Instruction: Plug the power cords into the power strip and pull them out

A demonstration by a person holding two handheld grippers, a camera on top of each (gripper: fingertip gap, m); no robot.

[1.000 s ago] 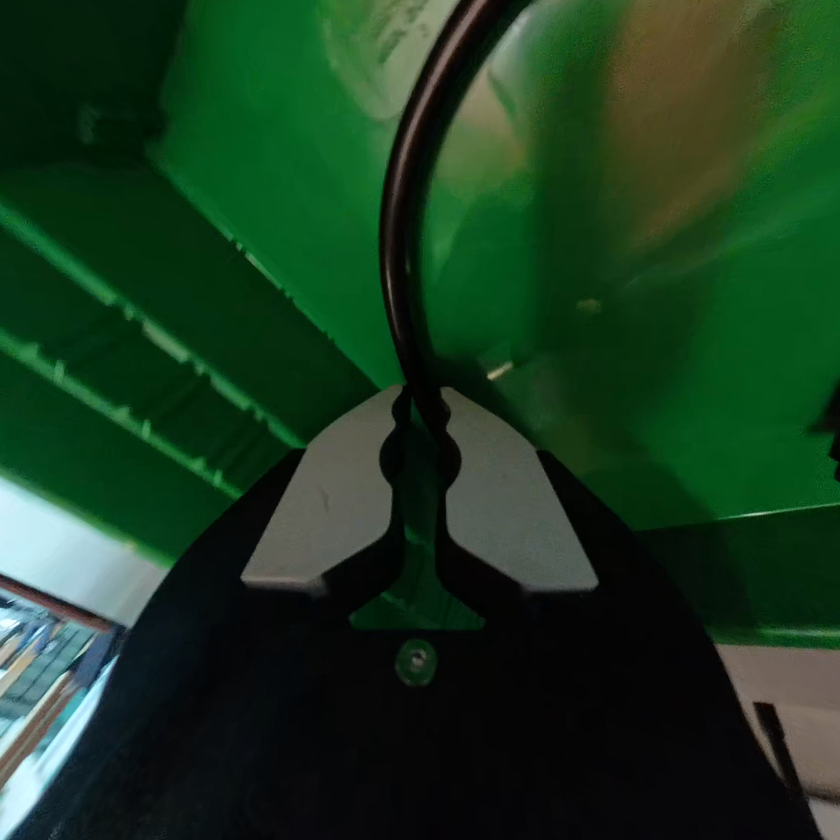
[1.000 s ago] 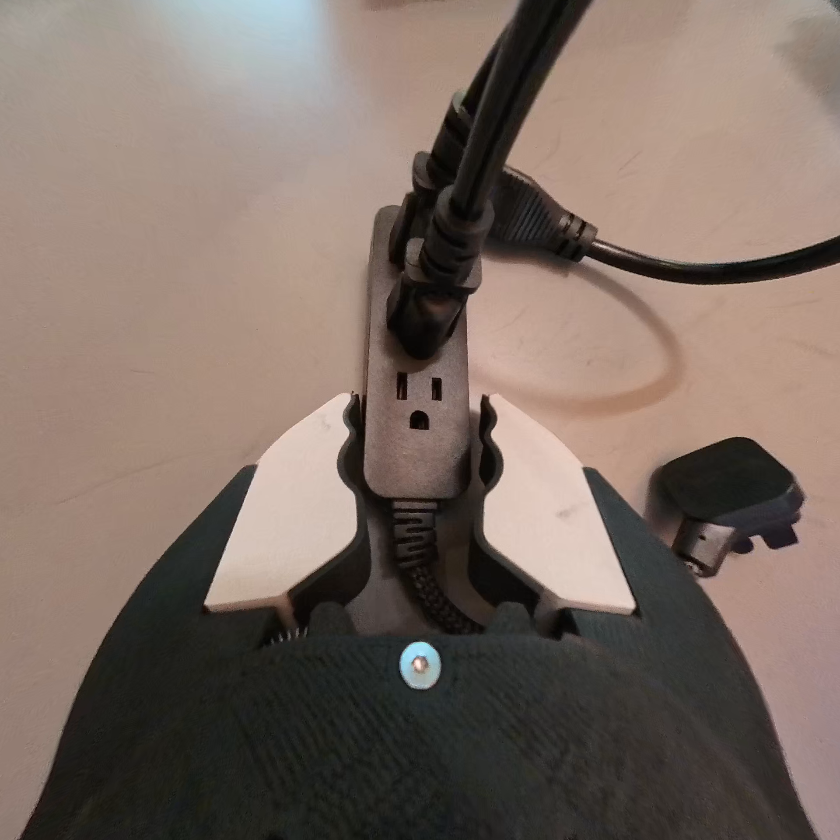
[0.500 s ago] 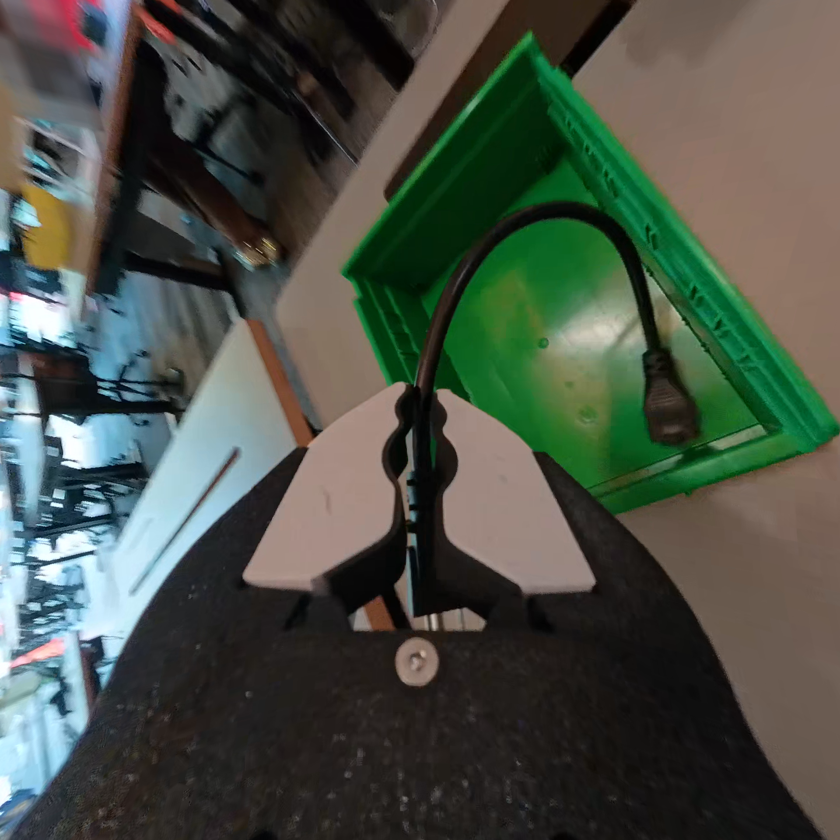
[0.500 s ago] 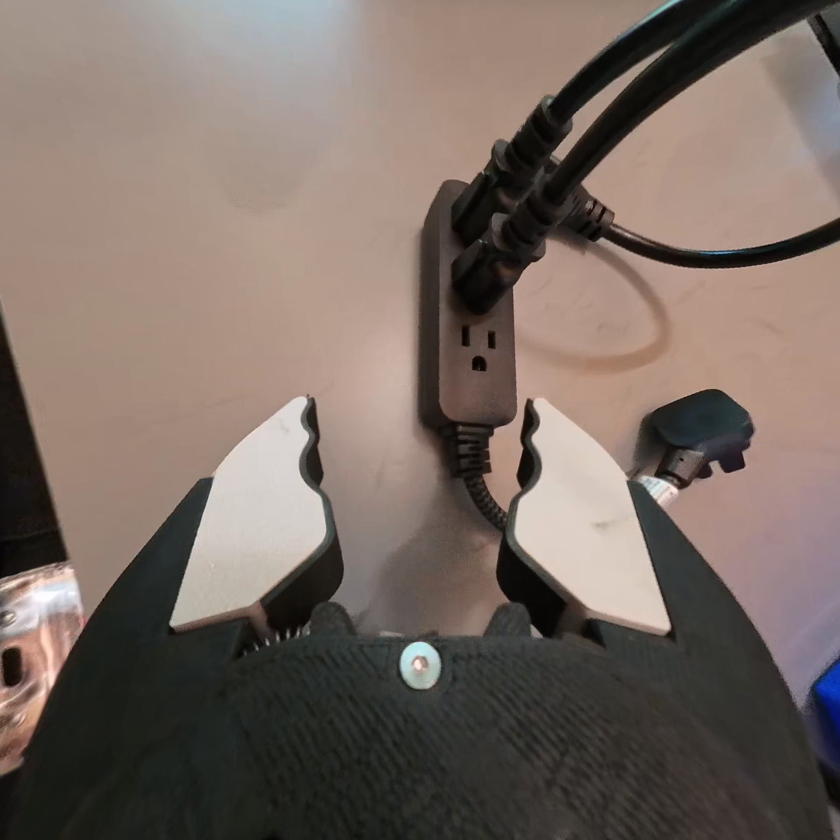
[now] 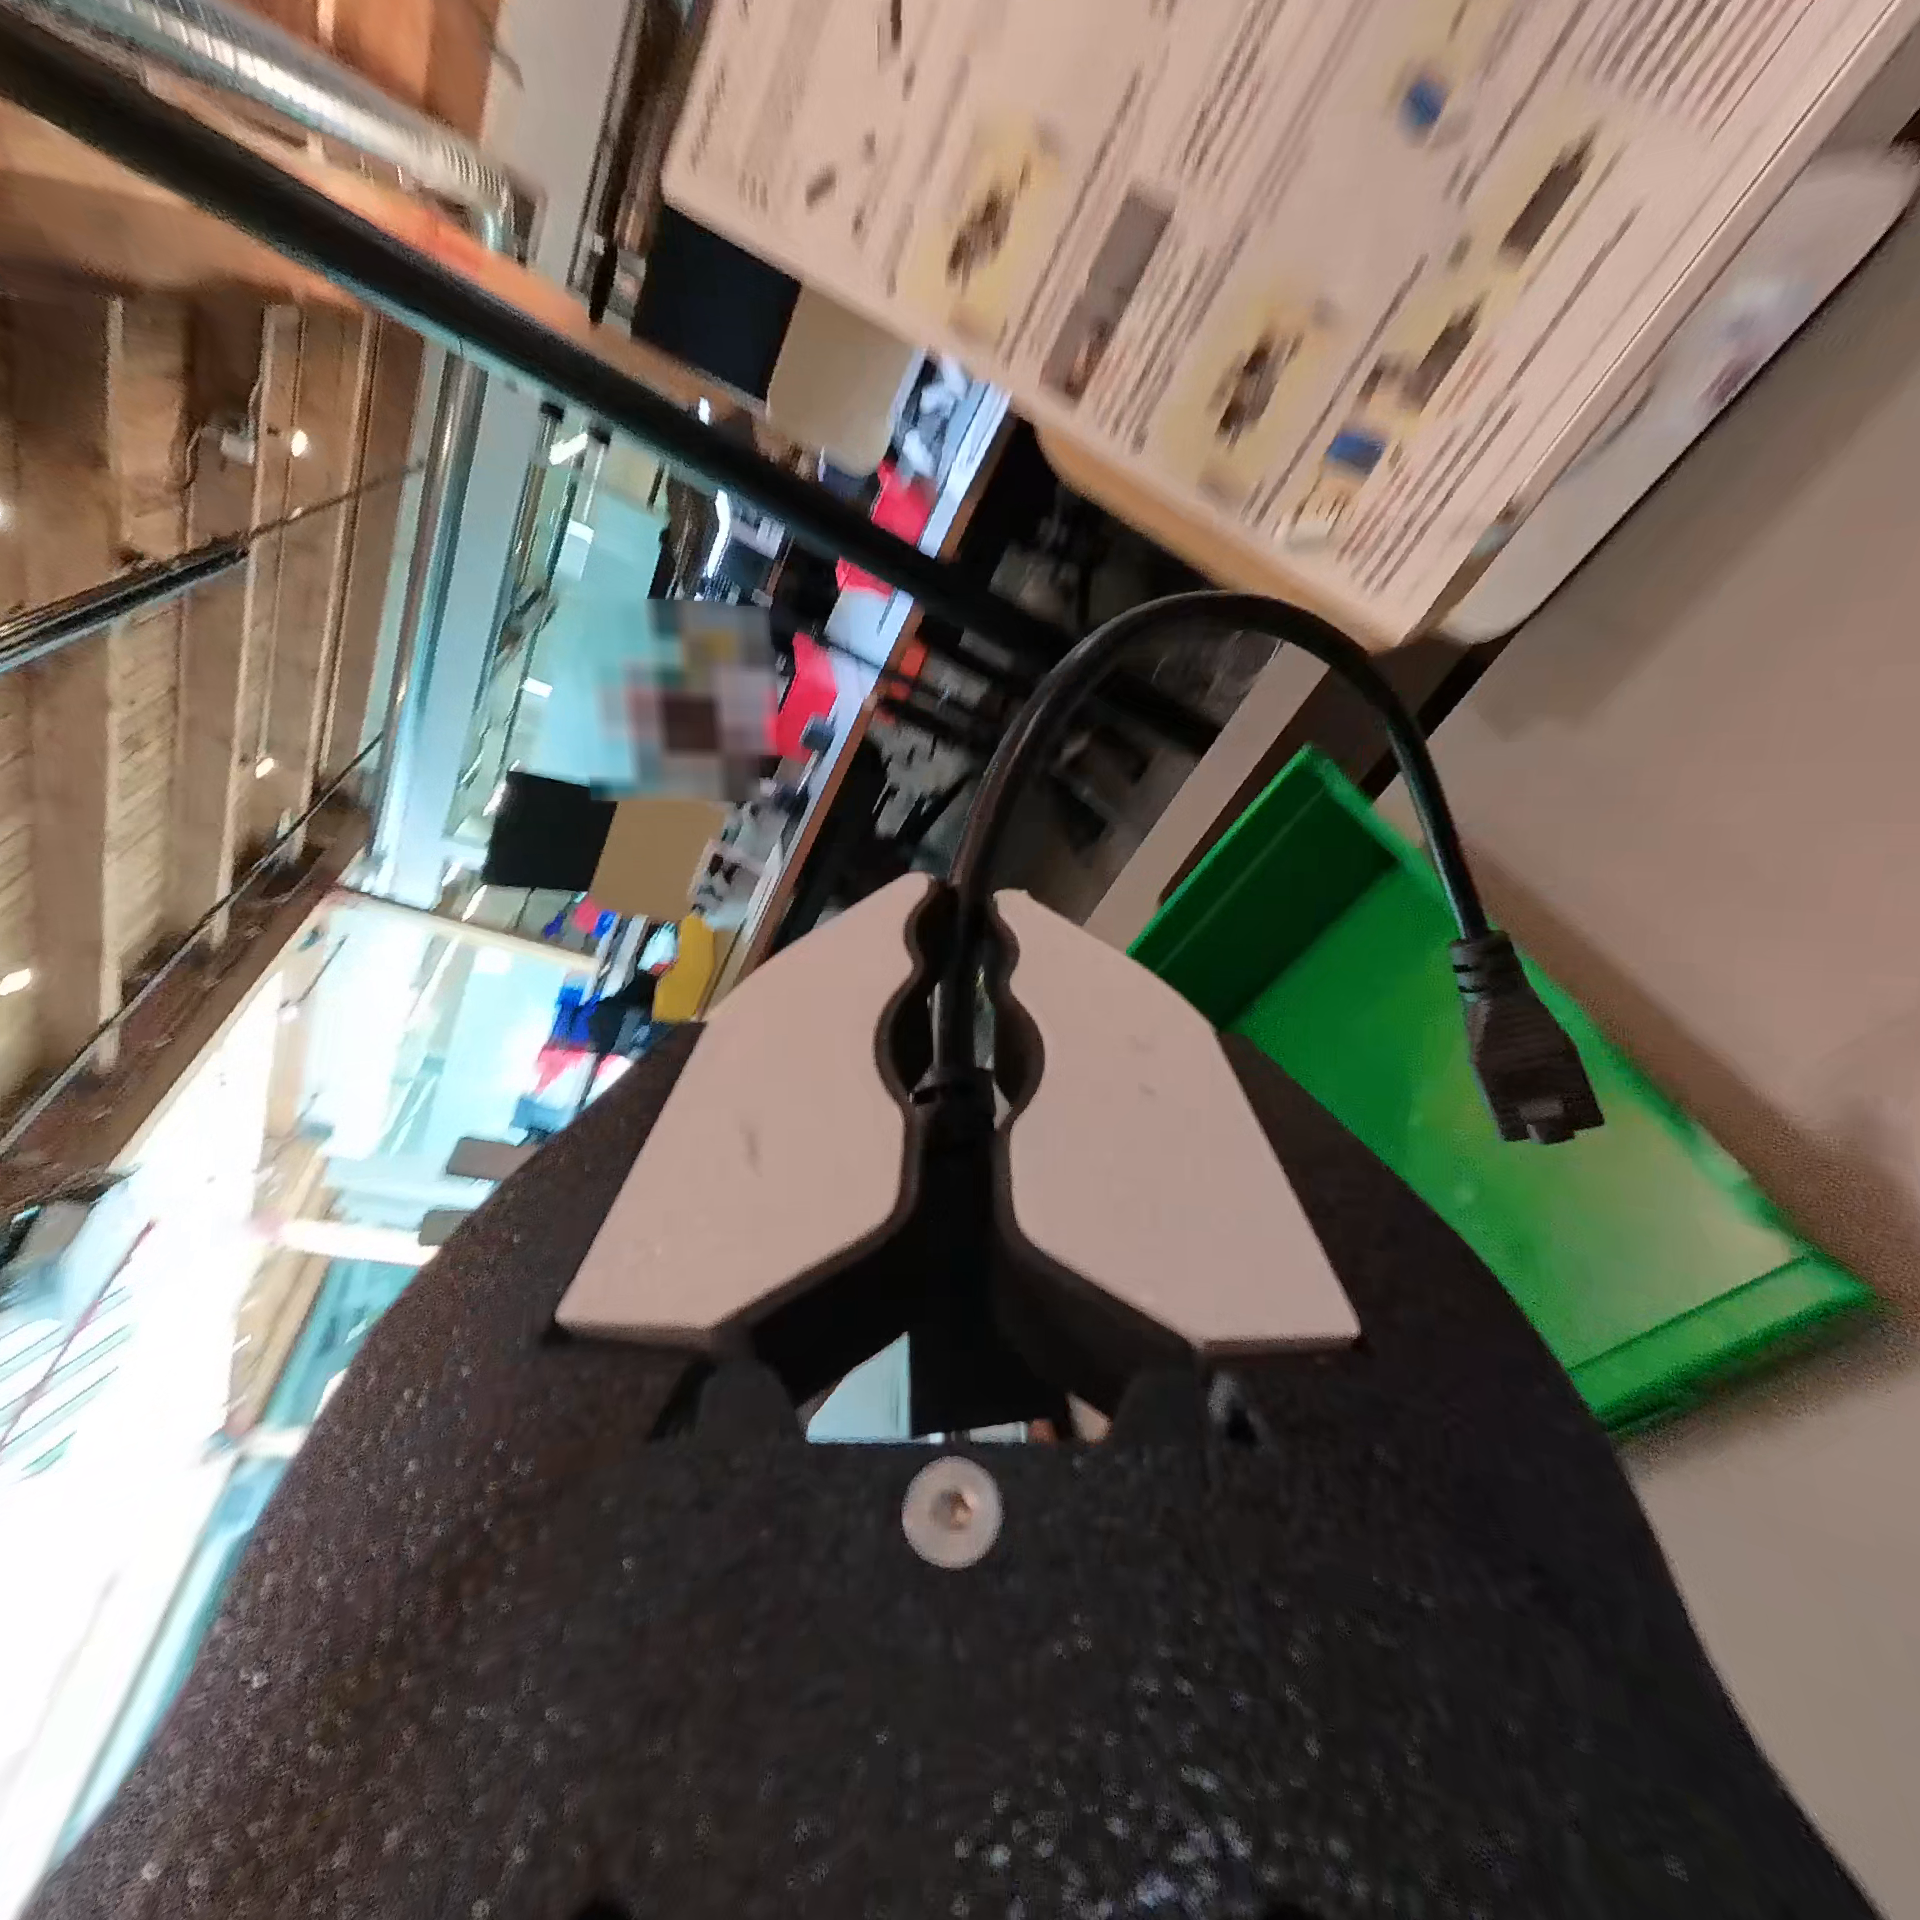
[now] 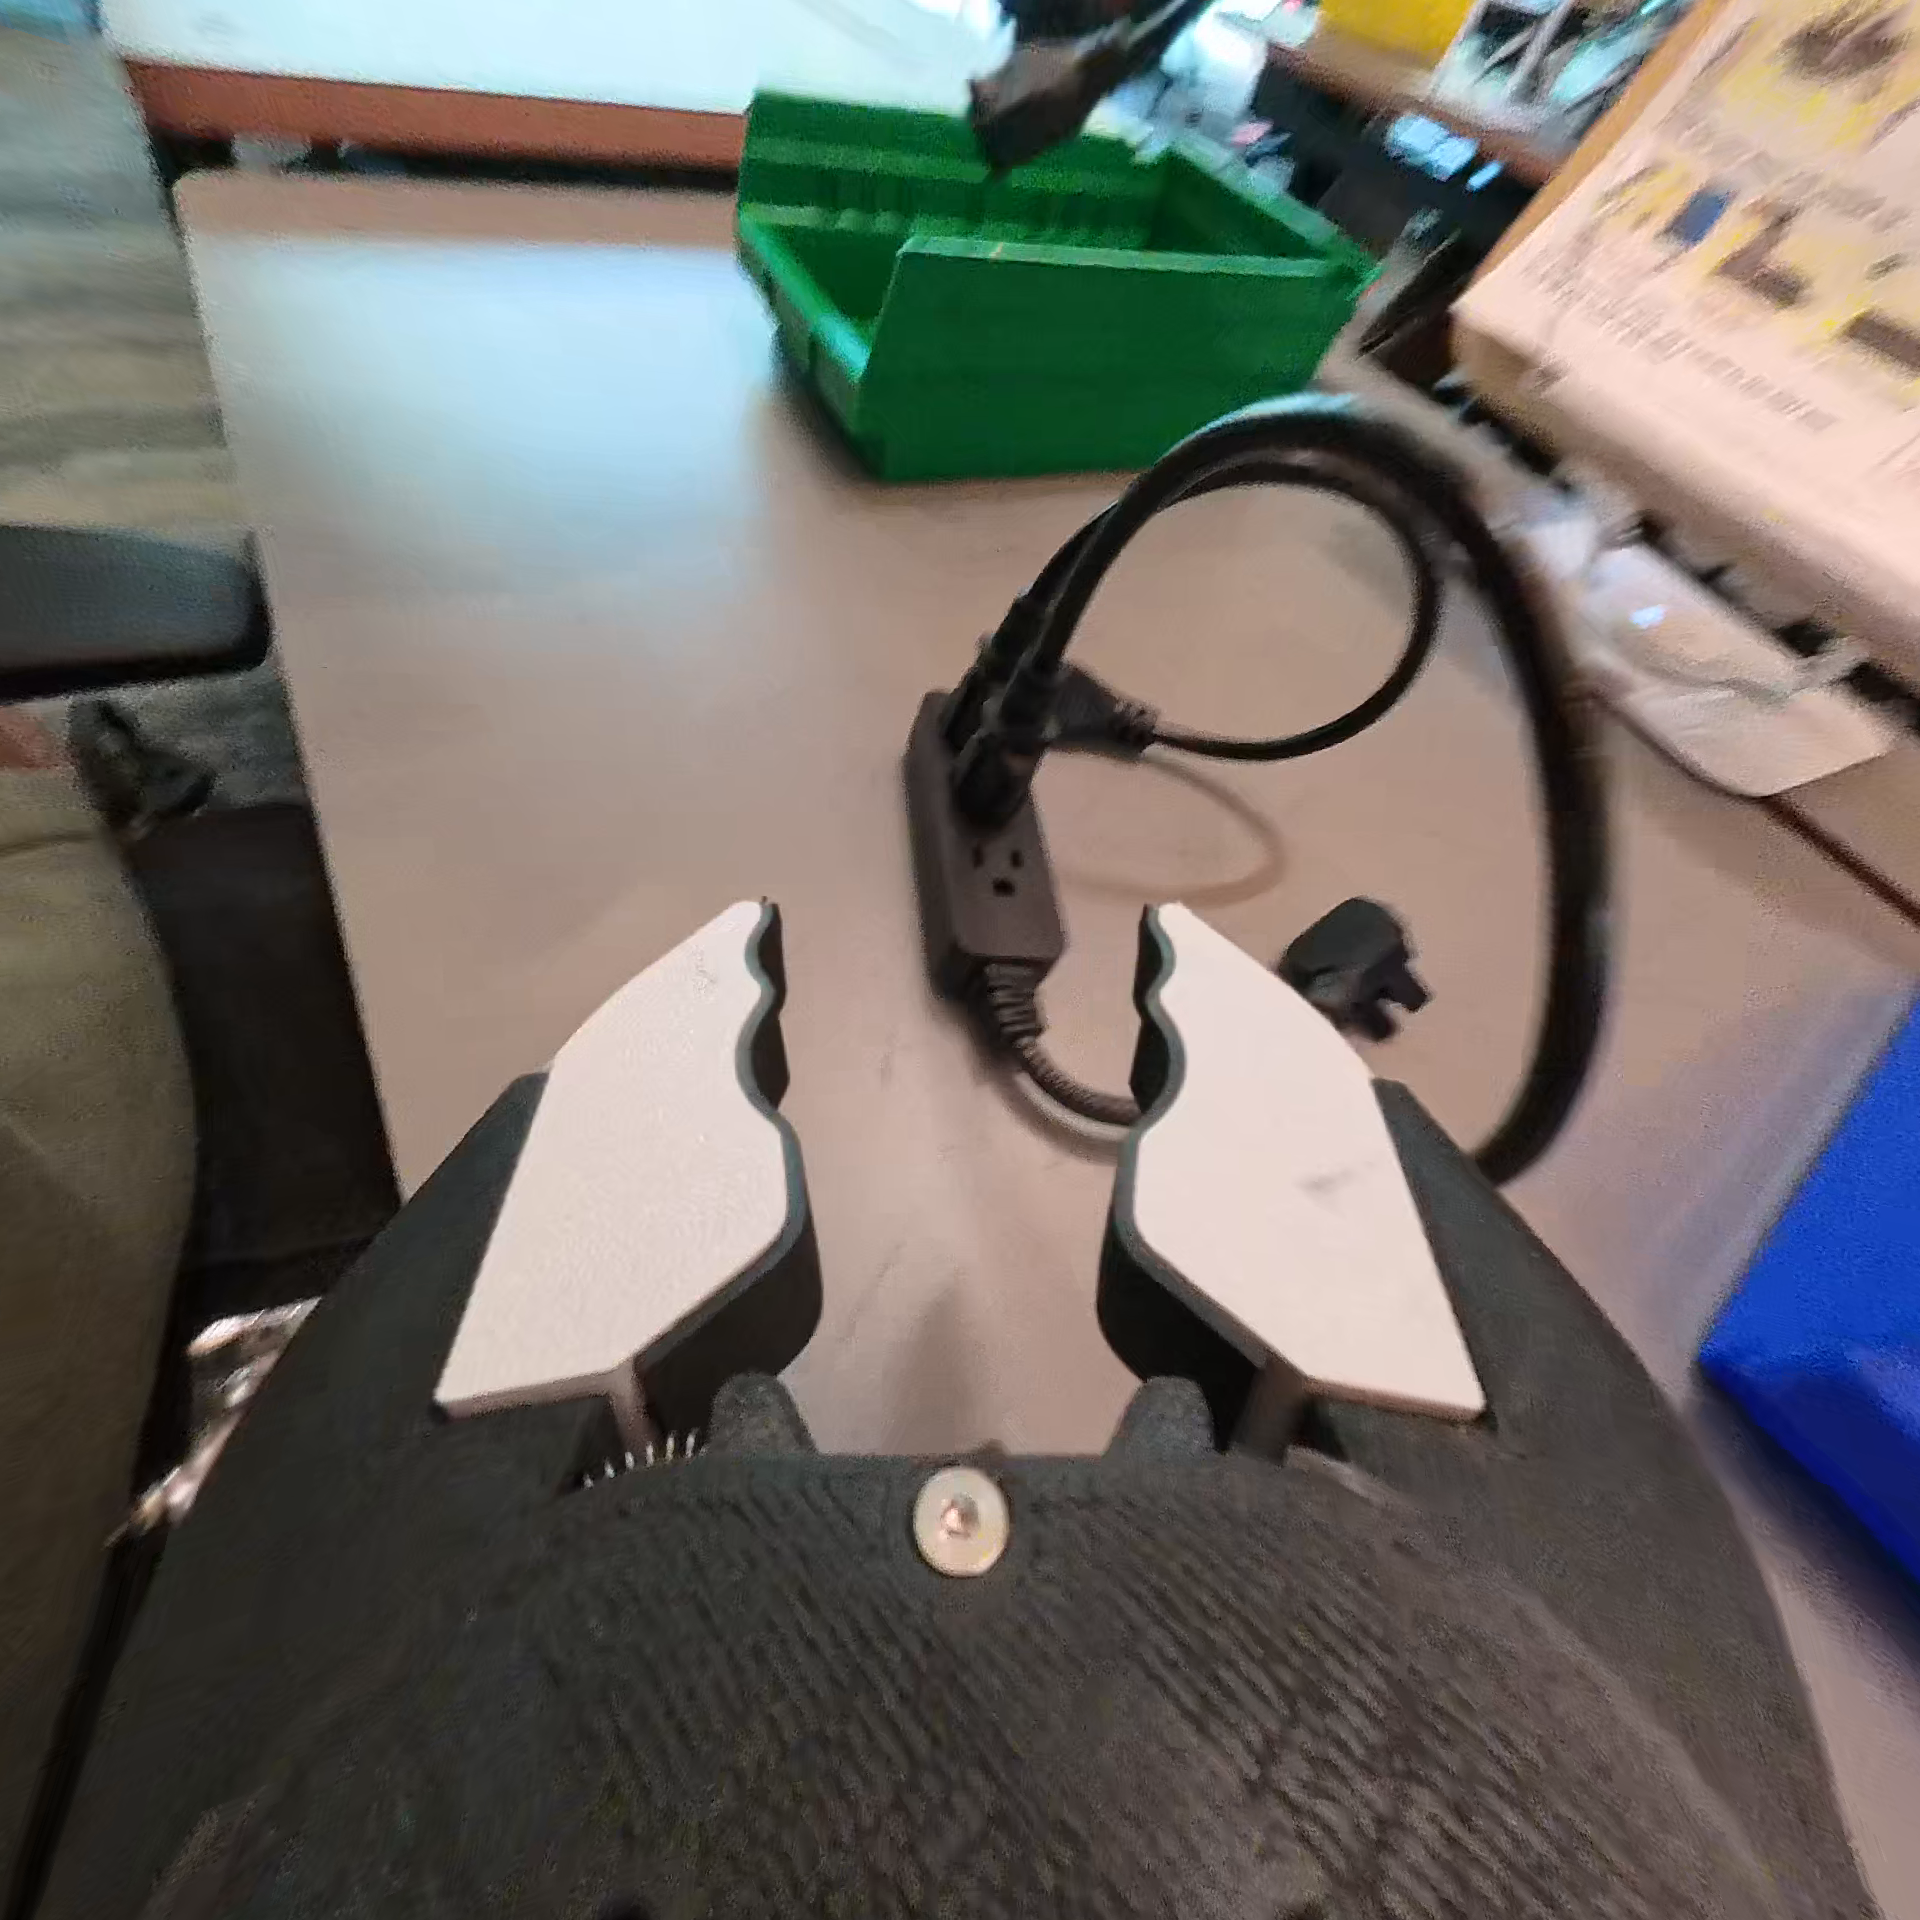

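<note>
My left gripper (image 5: 961, 899) is shut on a black power cord (image 5: 1195, 613), gripped near one end. The cord arches up and to the right, and its far connector (image 5: 1527, 1049) hangs free above the green bin (image 5: 1621, 1247). In the right wrist view the black power strip (image 6: 987, 831) lies on the beige table (image 6: 520, 520). Two thick black cords (image 6: 1496, 644) are plugged into its far outlets and the near outlet is free. My right gripper (image 6: 956, 914) is open and empty, held above and behind the strip's near end.
A loose black plug (image 6: 1356, 971) lies right of the strip. The green bin (image 6: 1039, 343) stands at the far side of the table, with a dark blurred shape above it. A printed cardboard box (image 6: 1714, 260) stands at the right and a blue object (image 6: 1839, 1247) at the near right.
My left gripper has lifted the cord up out of the green bin and tilted away. My right gripper has opened, let go of the power strip and pulled back.
</note>
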